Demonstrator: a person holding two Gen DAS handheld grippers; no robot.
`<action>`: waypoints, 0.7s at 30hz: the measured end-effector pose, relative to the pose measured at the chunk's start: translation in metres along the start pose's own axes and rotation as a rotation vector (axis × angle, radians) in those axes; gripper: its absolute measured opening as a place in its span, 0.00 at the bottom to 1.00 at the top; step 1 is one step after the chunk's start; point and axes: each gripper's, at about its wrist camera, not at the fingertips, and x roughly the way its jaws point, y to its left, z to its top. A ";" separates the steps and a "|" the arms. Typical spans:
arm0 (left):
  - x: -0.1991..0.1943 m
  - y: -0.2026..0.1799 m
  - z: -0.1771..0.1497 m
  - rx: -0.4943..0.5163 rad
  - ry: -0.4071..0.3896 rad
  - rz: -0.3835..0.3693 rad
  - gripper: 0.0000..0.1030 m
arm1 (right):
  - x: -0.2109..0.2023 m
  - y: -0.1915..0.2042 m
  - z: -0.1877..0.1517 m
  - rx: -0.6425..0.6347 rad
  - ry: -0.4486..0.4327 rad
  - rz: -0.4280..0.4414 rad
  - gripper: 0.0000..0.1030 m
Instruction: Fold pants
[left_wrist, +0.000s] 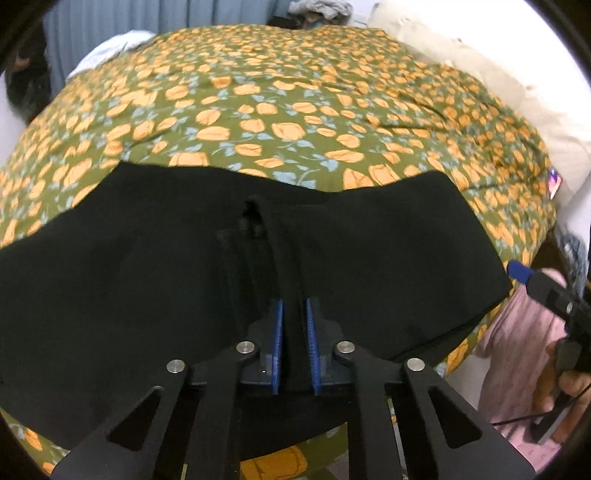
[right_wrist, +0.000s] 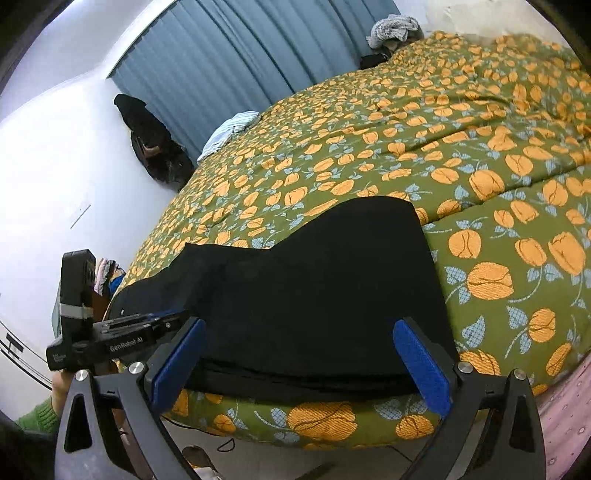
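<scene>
Black pants (left_wrist: 147, 280) lie spread across the near edge of a bed with a green and orange flowered cover (left_wrist: 258, 110). My left gripper (left_wrist: 294, 306) is shut on a raised fold of the pants, black cloth pinched between its blue pads (left_wrist: 277, 343). My right gripper (right_wrist: 299, 332) is open and empty, its blue pads (right_wrist: 421, 365) wide apart just before the near edge of the pants (right_wrist: 314, 280). The right gripper also shows at the right edge of the left wrist view (left_wrist: 517, 271), and the left gripper shows at the left of the right wrist view (right_wrist: 173, 319).
A cream pillow (left_wrist: 480, 74) lies at the bed's far right. Striped cloth (right_wrist: 229, 129) sits at the bed's far left edge, a grey garment (right_wrist: 393, 29) at the far end. Blue curtains (right_wrist: 240, 55) and a dark hanging coat (right_wrist: 151, 140) stand by the wall. Pink cloth (left_wrist: 517, 350) hangs at right.
</scene>
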 end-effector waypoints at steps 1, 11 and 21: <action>-0.001 -0.002 -0.002 0.009 0.001 0.016 0.03 | -0.001 0.000 0.001 0.003 0.000 -0.006 0.97; -0.001 0.026 -0.020 -0.070 0.028 0.062 0.02 | 0.011 -0.002 0.028 -0.041 0.047 0.051 0.98; 0.001 0.029 -0.025 -0.080 0.027 0.037 0.05 | 0.063 0.001 0.072 -0.033 0.238 0.087 0.99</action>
